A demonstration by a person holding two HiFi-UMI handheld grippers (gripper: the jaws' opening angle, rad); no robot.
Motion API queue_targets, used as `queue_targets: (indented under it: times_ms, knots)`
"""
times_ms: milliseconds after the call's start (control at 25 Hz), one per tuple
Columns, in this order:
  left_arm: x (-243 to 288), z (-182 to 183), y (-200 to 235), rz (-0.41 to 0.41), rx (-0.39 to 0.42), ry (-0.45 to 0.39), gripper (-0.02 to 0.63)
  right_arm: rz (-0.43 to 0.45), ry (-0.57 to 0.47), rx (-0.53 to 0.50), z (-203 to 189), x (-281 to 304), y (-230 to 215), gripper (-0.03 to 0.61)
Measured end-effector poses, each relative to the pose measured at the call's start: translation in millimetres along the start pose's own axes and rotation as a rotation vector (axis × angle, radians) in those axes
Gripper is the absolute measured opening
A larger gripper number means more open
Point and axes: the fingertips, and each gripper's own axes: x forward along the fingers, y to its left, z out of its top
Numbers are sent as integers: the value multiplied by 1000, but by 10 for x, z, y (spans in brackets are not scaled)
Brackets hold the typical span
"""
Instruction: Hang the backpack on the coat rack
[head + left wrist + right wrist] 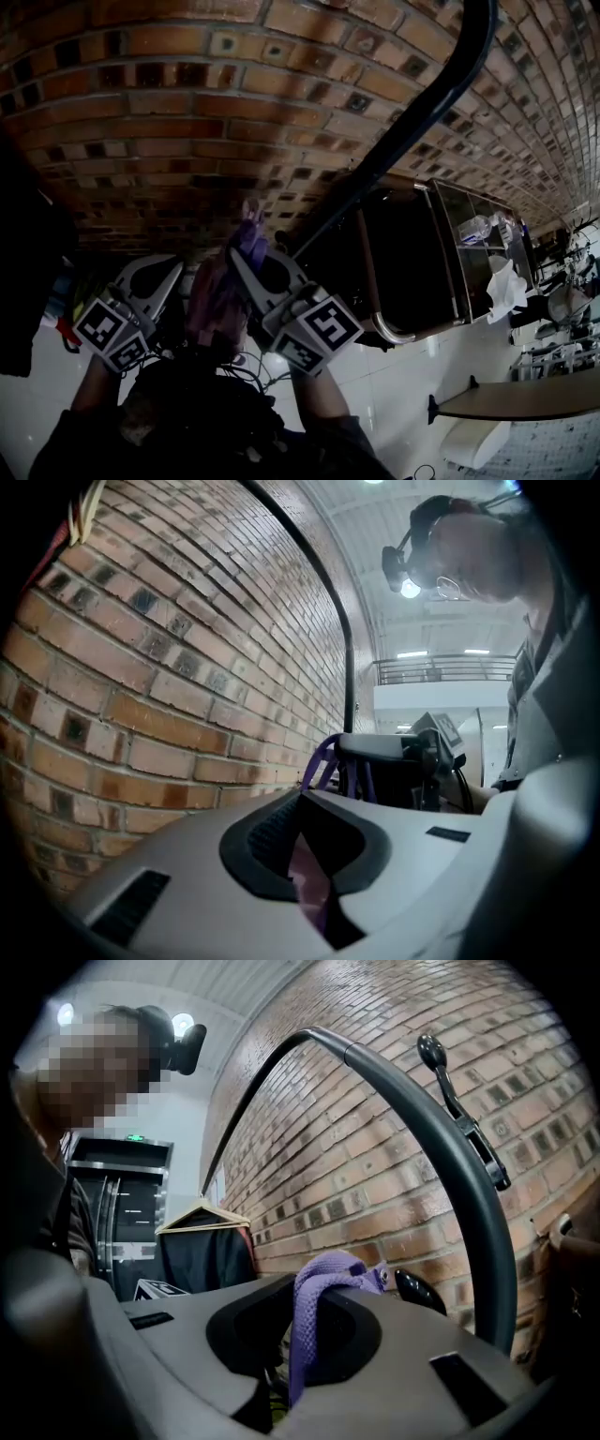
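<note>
The purple backpack [212,302] hangs between my two grippers, close to the brick wall. My left gripper [169,274] is shut on a fold of its purple fabric [309,885]. My right gripper [246,255] is shut on the purple strap [317,1309], which loops over the jaws' top. The coat rack's black curved arm [412,122] sweeps up to the right, just beyond the right gripper. In the right gripper view the arm [469,1162] arches overhead, and it carries a knobbed peg [433,1054]. Most of the backpack's body is hidden below the grippers.
The brick wall [187,112] fills the space straight ahead. A dark garment on a wooden hanger [202,1241] hangs further along the wall. A dark glass-fronted cabinet [422,262] stands to the right, and a pale tabletop [525,398] sits at the lower right.
</note>
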Motion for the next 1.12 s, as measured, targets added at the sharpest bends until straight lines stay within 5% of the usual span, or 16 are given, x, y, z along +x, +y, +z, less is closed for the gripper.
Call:
queue_targets:
  times_ms: [520, 1120]
  knots:
    - [224, 93, 233, -78, 3, -3, 26, -148, -99, -15, 561, -202, -337, 23]
    - [312, 46, 57, -128, 8, 20, 26, -239, -35, 48, -54, -519, -411, 23]
